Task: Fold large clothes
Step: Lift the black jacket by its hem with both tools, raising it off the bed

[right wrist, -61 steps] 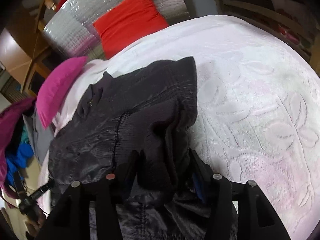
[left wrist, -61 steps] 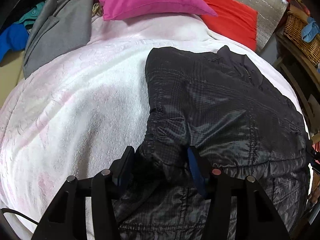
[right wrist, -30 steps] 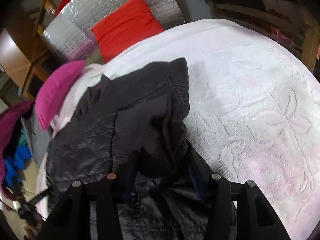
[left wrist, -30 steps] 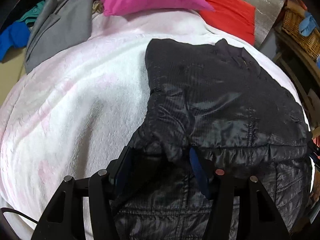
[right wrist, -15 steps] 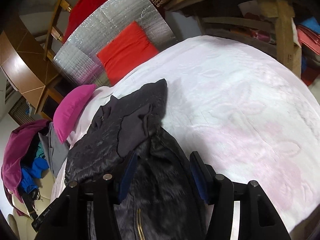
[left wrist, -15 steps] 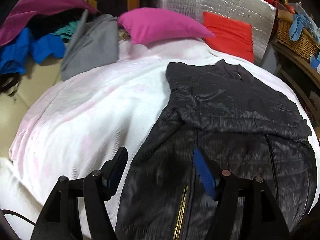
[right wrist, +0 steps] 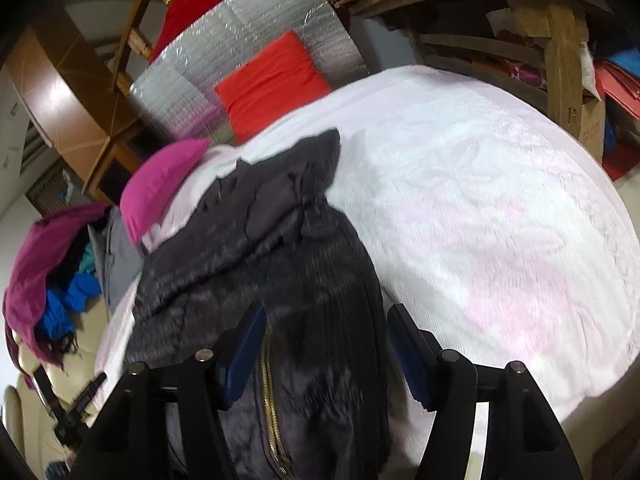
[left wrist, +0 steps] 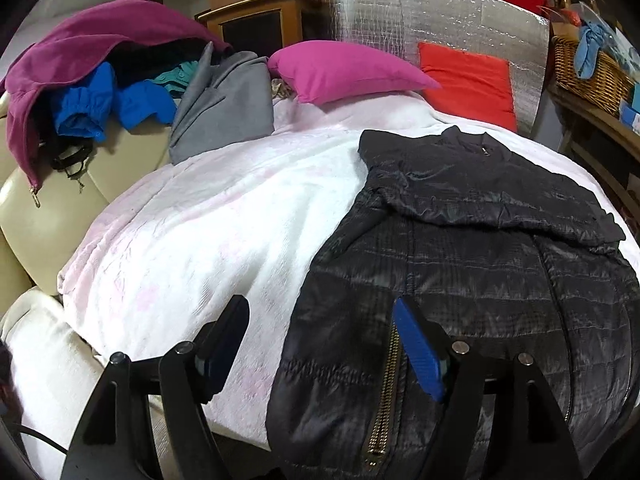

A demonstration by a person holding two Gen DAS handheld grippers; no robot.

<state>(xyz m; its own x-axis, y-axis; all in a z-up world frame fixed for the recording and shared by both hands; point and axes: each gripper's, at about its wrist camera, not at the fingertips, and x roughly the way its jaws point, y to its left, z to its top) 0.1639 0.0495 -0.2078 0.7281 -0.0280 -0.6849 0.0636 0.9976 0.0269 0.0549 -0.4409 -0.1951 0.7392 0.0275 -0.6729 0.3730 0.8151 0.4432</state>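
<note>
A black quilted jacket (left wrist: pixel 472 264) with a gold zipper lies on the white blanket (left wrist: pixel 208 240), both sleeves folded across its chest below the collar. My left gripper (left wrist: pixel 320 320) hovers above the jacket's near left hem, jaws opening, nothing pressed between the pads. In the right wrist view the same jacket (right wrist: pixel 304 280) runs away from me, the folded sleeves bunched near the collar. My right gripper (right wrist: pixel 324 330) hangs over the jacket's near right edge, jaws opening and free of the cloth.
A magenta pillow (left wrist: pixel 340 70) and a red cushion (left wrist: pixel 468 84) sit at the bed's head against a silver panel. Piled clothes (left wrist: pixel 92 80) and a grey garment (left wrist: pixel 224 100) lie far left. A wicker basket (left wrist: pixel 588 68) and wooden shelves (right wrist: pixel 560 32) stand to the right.
Both grippers let go of the sleeve cuffs laid across the chest, opened, and drew back toward the jacket's hem, so more of the bed and room shows.
</note>
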